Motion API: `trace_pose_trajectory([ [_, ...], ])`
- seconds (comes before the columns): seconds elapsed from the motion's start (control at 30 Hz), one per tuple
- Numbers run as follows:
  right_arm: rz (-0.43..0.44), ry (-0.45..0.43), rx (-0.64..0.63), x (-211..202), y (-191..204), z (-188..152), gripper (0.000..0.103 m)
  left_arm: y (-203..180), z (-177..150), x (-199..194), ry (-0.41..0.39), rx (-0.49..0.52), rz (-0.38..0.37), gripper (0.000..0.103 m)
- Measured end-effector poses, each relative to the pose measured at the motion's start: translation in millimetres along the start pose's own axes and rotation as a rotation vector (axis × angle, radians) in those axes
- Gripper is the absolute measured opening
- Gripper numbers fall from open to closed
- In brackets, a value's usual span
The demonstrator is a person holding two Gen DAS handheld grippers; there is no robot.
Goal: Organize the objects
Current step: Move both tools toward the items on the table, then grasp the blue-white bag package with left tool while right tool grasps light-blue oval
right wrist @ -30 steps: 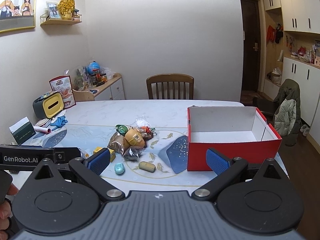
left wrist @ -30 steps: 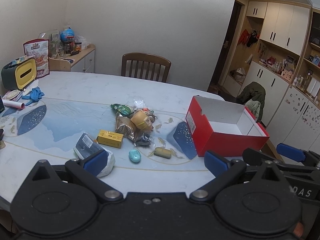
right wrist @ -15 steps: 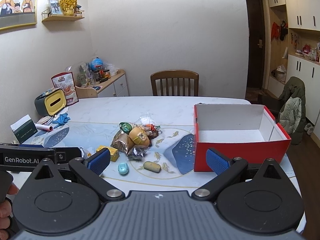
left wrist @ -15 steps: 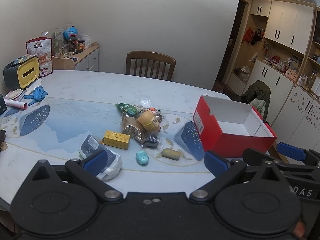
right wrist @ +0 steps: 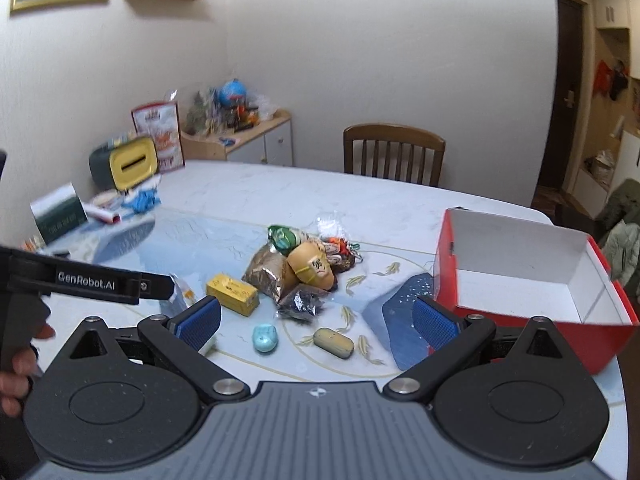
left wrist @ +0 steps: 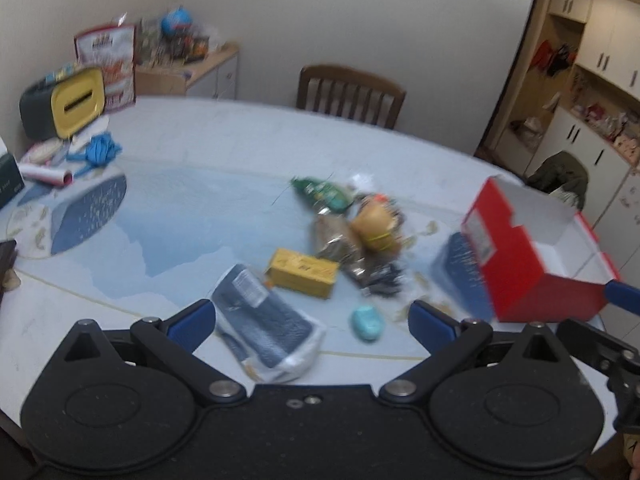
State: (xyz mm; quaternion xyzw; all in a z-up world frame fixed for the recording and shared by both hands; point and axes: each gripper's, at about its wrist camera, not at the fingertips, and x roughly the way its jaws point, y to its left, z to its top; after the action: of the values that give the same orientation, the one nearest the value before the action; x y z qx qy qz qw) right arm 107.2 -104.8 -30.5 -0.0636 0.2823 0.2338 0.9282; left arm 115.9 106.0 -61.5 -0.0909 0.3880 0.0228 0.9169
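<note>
Left wrist view closer to yellow box [left wrist: 303,273] now.

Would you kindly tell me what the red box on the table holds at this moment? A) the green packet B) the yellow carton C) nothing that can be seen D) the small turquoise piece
C: the red box shows only its bare white inside, while the yellow carton, the turquoise piece and the green packet all lie on the table outside it.
</note>
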Motion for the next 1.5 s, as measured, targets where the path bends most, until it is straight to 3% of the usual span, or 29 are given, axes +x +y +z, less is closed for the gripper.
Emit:
trace_pose_trajectory([
  [0.53,-0.018,0.208,-0.053,133,37,-22,0.100,45,15,98,0.196,-0.047,0.040,0.100],
  [0.7,-0.023,0.277,-0.068,162,46,-30,0.089,52,11,113,0.245,-0.043,0.020,0.096],
  [0.9,0.010,0.322,-0.058,181,54,-32,0.074,58,6,123,0.295,-0.032,-0.030,0.078],
  [0.93,0.014,0.331,-0.054,184,54,-32,0.067,58,7,124,0.298,-0.029,-0.034,0.078],
  [1.07,0.028,0.356,-0.035,191,55,-32,0.058,58,9,123,0.298,0.002,-0.050,0.062],
  [1.37,0.029,0.379,-0.004,196,56,-31,0.033,52,11,118,0.299,0.076,-0.058,0.044],
  [1.5,0.029,0.373,0.008,193,55,-27,0.030,52,11,115,0.303,0.086,-0.075,0.038],
])
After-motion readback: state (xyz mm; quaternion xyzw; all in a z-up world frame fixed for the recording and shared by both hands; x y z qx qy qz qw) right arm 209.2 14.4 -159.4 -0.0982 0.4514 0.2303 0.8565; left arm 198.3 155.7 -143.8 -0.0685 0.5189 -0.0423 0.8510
